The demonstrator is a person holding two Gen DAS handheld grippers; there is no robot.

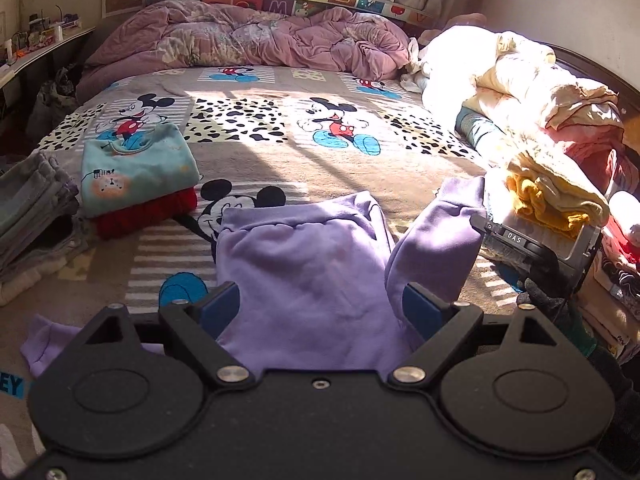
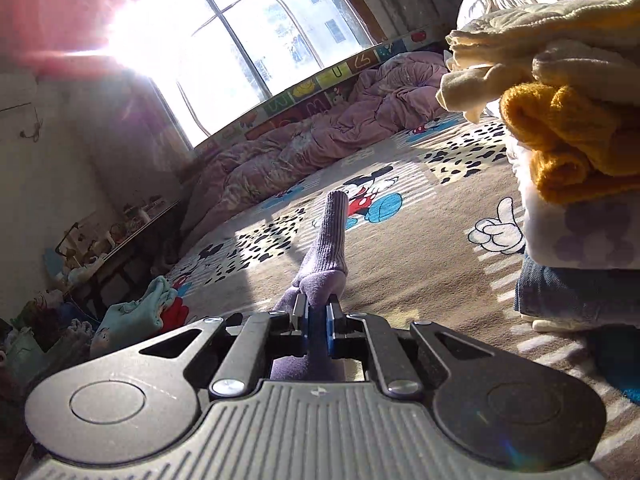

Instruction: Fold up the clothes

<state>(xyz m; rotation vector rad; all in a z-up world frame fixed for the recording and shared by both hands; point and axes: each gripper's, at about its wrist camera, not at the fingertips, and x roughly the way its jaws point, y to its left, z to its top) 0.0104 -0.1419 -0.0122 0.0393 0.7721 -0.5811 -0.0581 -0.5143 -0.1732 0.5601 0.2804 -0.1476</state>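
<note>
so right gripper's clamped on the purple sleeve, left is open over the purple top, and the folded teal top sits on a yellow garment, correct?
One slip: the teal top sits on a red garment, not a yellow one; the left wrist view shows it. The rest holds: right gripper is shut on the purple sleeve, and left gripper is open over the purple top.

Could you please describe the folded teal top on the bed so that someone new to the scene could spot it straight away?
Start from the Mickey Mouse bedspread and look to its left side, near the grey stack of folded clothes at the edge. The folded teal top lies there on a red garment. Unlike its plain neighbours, it has a small lion face printed on it.
</note>
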